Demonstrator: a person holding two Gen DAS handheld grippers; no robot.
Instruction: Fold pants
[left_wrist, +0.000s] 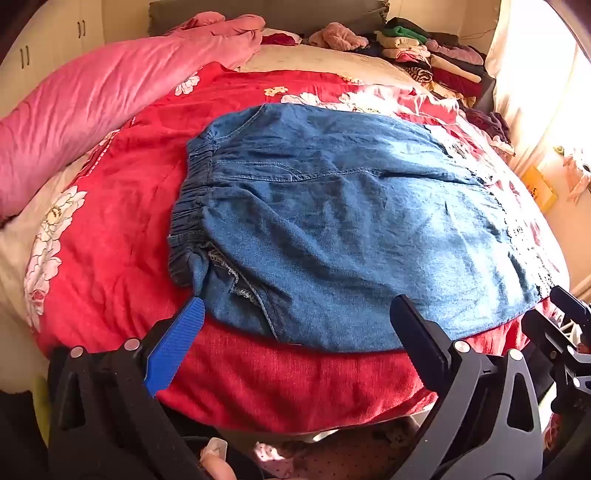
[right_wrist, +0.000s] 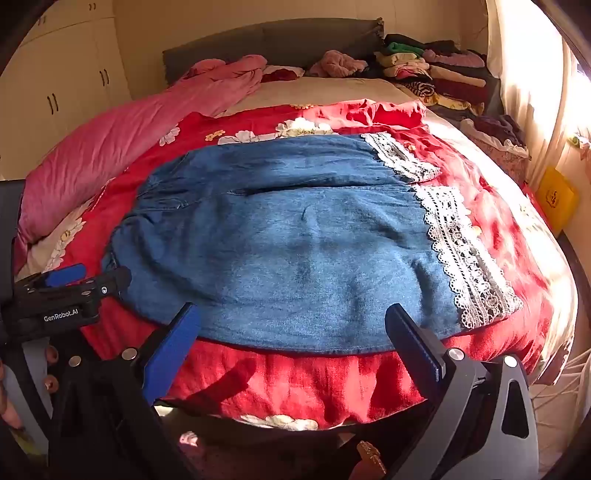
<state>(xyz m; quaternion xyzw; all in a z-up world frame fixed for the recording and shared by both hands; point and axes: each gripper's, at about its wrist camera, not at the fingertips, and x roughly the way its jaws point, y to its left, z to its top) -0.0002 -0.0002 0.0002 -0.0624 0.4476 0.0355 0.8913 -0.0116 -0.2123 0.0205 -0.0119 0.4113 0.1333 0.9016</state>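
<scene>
From the left wrist view, the pants (left_wrist: 332, 229), blue denim with an elastic waistband (left_wrist: 192, 206), lie spread flat on the red floral quilt (left_wrist: 122, 206) of the bed, waistband to the left and legs running off to the right. The left gripper (left_wrist: 299, 314) hovers over the near edge of the denim with its jaws spread wide and nothing between them; its blue pad sits just beside the near waistband corner without visibly touching it. At the right edge of this view part of the other tool shows. Across in the right wrist view, the same pants reach to their lace-trimmed cuffs (right_wrist: 461, 236) on the right, the two legs lying side by side. The right gripper (right_wrist: 291, 321) hangs above the near hem edge, jaws likewise wide apart and empty. Folding seems not yet begun: the step in hand looks like the approach for a first grasp. Next, each gripper likely needs to drop onto the near edge, pinch it, and carry the near leg over the far one.
</scene>
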